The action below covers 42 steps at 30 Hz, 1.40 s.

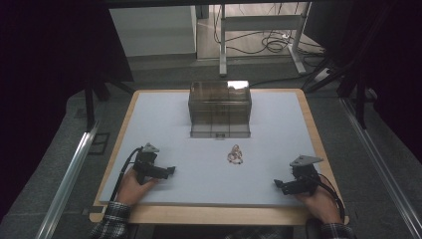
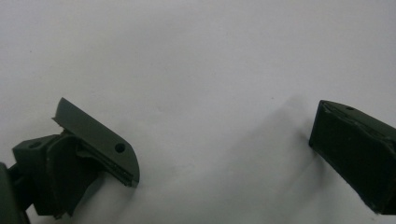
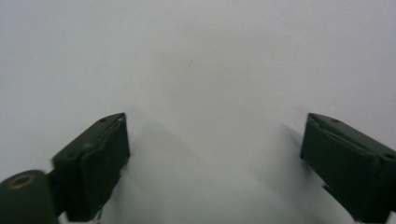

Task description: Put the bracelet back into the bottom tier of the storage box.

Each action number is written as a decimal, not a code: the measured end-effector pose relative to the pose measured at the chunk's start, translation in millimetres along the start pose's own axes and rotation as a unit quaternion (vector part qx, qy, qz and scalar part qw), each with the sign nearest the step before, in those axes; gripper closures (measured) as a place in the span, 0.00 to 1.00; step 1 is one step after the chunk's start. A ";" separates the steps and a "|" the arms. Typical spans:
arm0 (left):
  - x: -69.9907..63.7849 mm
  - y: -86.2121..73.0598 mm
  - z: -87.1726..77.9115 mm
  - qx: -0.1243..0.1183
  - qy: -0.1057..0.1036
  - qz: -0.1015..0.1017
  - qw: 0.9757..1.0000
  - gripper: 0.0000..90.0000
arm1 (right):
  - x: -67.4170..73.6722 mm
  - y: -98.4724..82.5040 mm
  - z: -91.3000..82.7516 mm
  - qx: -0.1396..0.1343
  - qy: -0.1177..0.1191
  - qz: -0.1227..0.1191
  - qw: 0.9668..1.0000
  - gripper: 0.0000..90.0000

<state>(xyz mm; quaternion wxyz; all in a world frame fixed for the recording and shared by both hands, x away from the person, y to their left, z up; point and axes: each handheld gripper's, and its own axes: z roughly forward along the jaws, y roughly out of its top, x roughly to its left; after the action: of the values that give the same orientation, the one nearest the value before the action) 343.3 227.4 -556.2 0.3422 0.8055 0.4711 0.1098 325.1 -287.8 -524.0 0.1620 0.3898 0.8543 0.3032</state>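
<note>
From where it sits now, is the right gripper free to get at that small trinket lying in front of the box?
Probably yes. The right gripper is open, holds nothing, and points across bare white mat toward the small trinket, which lies apart from the dark clear box.
</note>
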 end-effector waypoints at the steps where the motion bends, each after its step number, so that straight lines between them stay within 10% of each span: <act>1: -0.1 0.0 0.0 0.000 0.001 0.000 1.000 0.00 | 0.6 0.4 0.7 0.001 -0.002 0.000 1.000 0.05; 42: -0.1 0.0 0.0 0.000 0.001 0.000 1.000 0.00 | 10.2 12.7 2.6 0.031 -0.010 -0.011 0.999 0.04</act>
<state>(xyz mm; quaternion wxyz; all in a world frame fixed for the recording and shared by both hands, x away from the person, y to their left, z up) 343.3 227.4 -556.2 0.3420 0.8052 0.4717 0.1102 327.1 -272.5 -518.2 0.1612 0.3883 0.8660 0.2709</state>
